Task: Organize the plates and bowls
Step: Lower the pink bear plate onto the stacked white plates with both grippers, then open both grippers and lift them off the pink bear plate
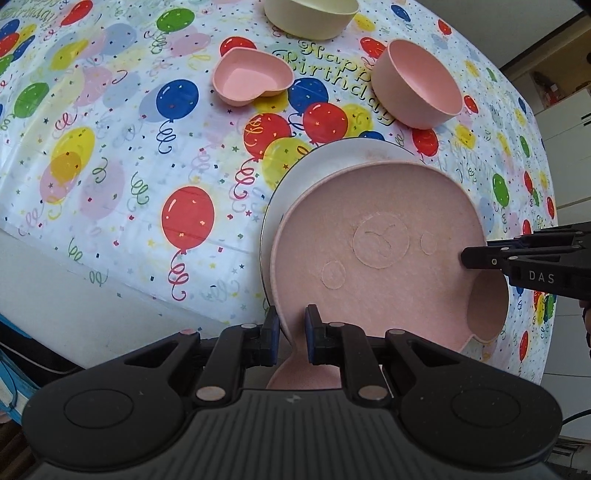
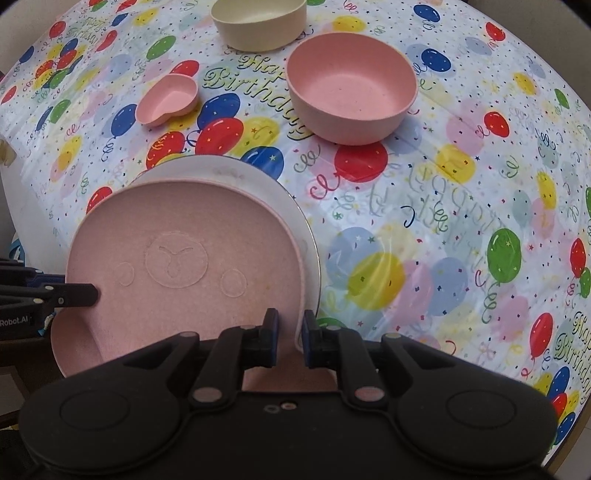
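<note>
The left gripper (image 1: 291,334) is clamped on the left rim of the pink plate (image 1: 369,258), which sits over a white plate (image 1: 295,181) near the table's front edge. The right gripper (image 2: 290,338) pinches the same plate's right rim. Beyond lie a heart dish (image 1: 251,77), a cream bowl (image 1: 310,16) and a pink bowl (image 1: 417,81), apart. The balloon tablecloth (image 2: 461,221) is bare to the right.

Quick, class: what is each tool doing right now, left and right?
Left tool: closed on the rim of the pink bear plate.
Right tool: closed on the opposite rim of the same plate, which is over a white plate.
</note>
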